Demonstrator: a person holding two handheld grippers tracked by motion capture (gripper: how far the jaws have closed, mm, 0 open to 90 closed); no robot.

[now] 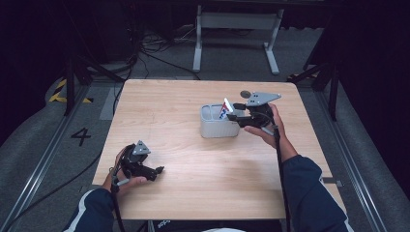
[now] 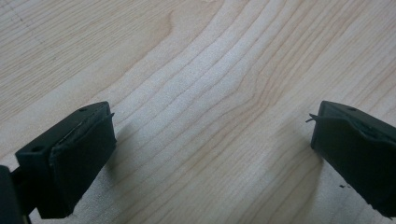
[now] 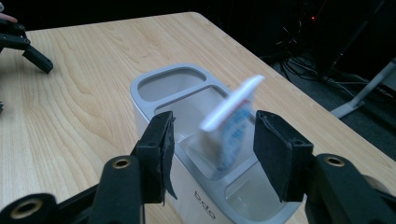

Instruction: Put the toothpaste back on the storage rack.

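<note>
Right hand-held gripper [image 1: 240,114]: held up at the right side of the grey holder [image 1: 218,126], jaws pointing left over its rim; grey three-cornered plate on top, cable trailing down along the forearm.
Right jaws: parted, a gap on each side of the tube [image 3: 230,128], pads not pressing on it; the tube sits between them, blurred in the right gripper view [image 3: 212,154].
Right hand [image 1: 267,126]: wrapped round the grip from behind, forearm in a dark sleeve coming in from the lower right.
Left hand-held gripper [image 1: 157,170]: low over the near left of the worktop [image 1: 193,193], well apart from the holder, jaws pointing right.
Left jaws: spread wide, bare wood between them in the left gripper view [image 2: 212,140].
Left hand [image 1: 126,175]: curled round the grip, wrist close to the worktop.
Worktop: pale wood grain, square, rounded corners.
Room: dark grey floor, black surrounds, cables on the floor beyond the far edge, a white frame leg behind, a "4" marked on the floor at left.
Holder: light grey, rounded corners, several open compartments, small lettering on its side, standing right of centre.
Tube: white with red and blue print, flat crimped end up, leaning in a compartment at the holder's right side.
</note>
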